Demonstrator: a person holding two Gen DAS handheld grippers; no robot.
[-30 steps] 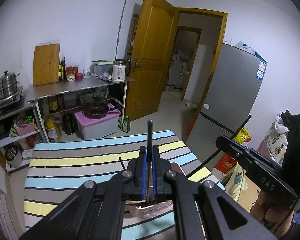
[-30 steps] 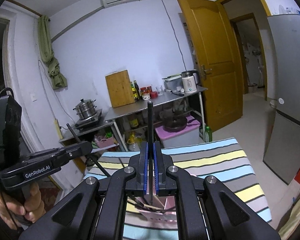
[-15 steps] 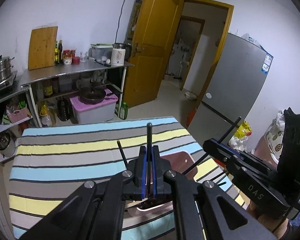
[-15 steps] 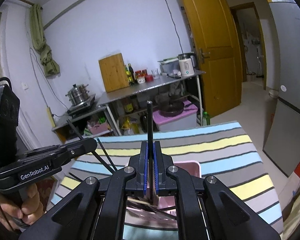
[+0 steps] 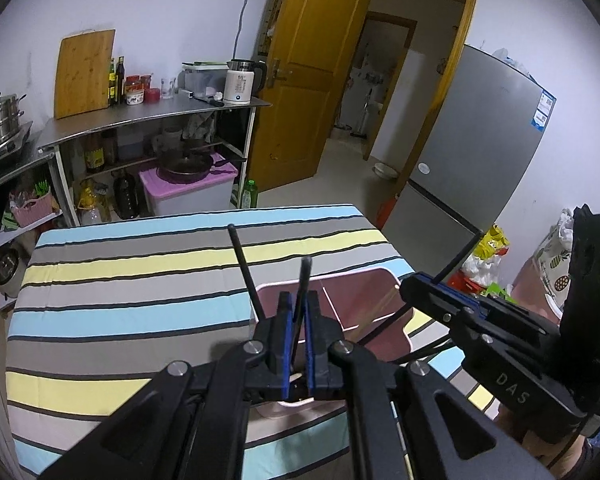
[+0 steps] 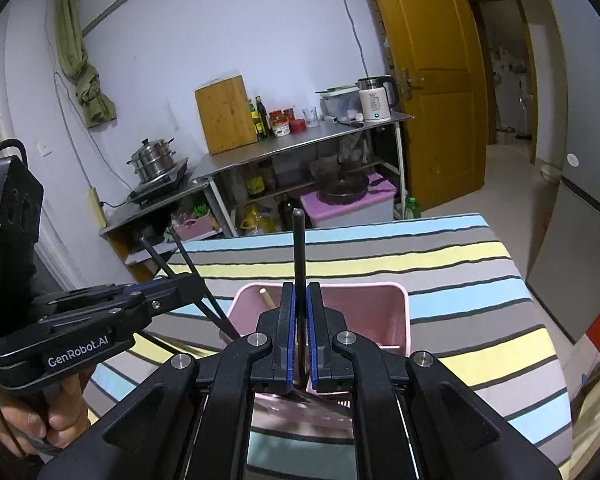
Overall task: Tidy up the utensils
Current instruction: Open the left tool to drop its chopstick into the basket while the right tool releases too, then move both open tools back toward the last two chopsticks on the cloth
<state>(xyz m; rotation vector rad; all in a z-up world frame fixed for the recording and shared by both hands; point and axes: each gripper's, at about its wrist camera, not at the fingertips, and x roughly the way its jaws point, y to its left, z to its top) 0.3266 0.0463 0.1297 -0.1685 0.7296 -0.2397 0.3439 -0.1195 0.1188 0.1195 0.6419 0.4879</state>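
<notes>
Left gripper is hanging over the near rim of the pink bin, its fingers nearly together and pinching a black chopstick that is leaning slightly right; a second black chopstick is slanting up just to its left, its lower end hidden behind the gripper. Right gripper is hovering over the same bin, its fingers clamping a black chopstick that is standing nearly upright. A pale wooden stick is resting inside the bin by its left wall. Both grippers are crowding the bin's near side, just beside each other, leaving little room between them. The bin is sitting near the front of the striped tabletop; the cloth to its left and beyond it is lying bare as far as the far edge. Past that edge, open floor is separating the tabletop from a steel shelf unit, which is carrying a cutting board, bottles and a kettle. A yellow door is standing open farther right, with a grey refrigerator close to the tabletop's right corner.
</notes>
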